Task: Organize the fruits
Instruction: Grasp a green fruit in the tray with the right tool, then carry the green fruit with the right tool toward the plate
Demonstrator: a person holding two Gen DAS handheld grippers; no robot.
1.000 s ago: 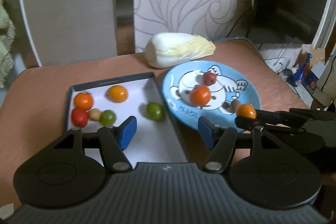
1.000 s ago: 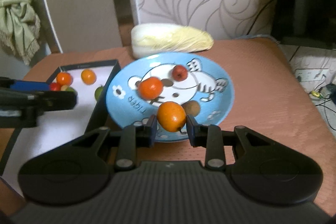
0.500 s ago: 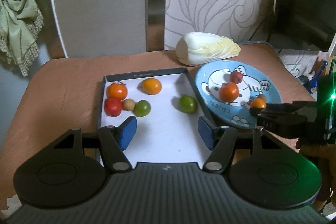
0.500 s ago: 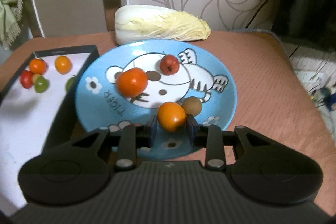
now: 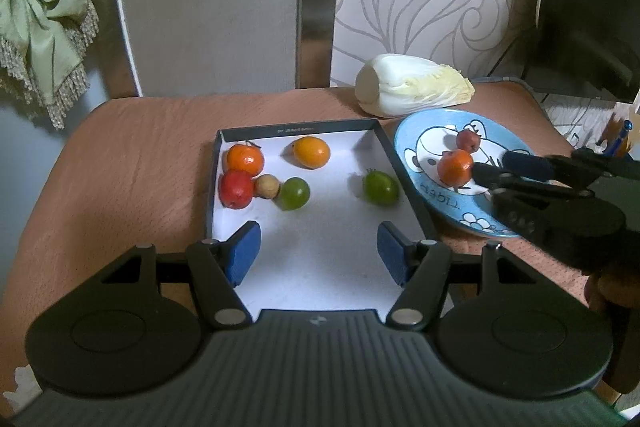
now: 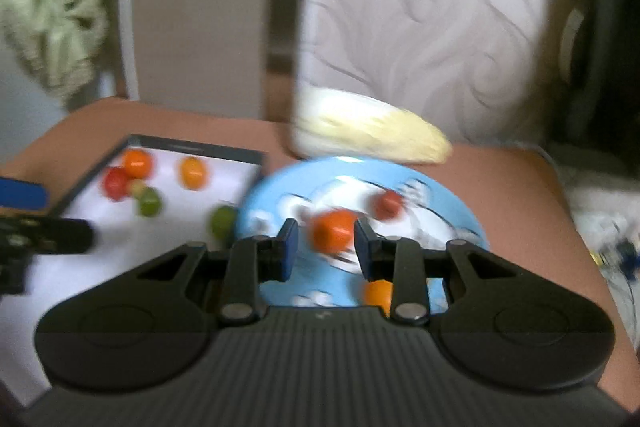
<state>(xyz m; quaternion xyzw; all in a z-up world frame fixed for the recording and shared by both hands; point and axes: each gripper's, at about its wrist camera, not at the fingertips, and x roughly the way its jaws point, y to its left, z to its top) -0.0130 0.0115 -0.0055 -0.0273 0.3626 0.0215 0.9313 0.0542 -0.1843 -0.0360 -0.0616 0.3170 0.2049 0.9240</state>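
Left tongs (image 5: 318, 247): released, blue pads wide apart and empty, hanging over the near end of the tray.
Right tongs (image 6: 326, 243): drawn in to a narrow gap, over the plate. The red-orange fruit (image 5: 455, 167) shows in that gap, but the blur hides whether the pads press it.
Tray (image 5: 298, 130): dark-rimmed with a white floor, at 9 o'clock of the plate and just beside it.
Tray fruits: orange (image 5: 245, 159), red (image 5: 236, 189), small tan (image 5: 267, 187) and green (image 5: 294, 193) are bunched at its 10 o'clock corner. The yellow-orange one (image 5: 311, 152) lies at 12 and the green tomato (image 5: 380, 189) at 3.
Plate (image 5: 402, 147): blue with a cartoon print. It carries the red-orange fruit, with a small red fruit (image 5: 467, 141) at 1 o'clock of it.
Loose orange (image 6: 378, 297): on the plate's near rim, at 5 o'clock of the right tongs' tips.
Cabbage (image 5: 412, 91): on the brown tabletop (image 5: 120, 167), at 12 o'clock of the plate.
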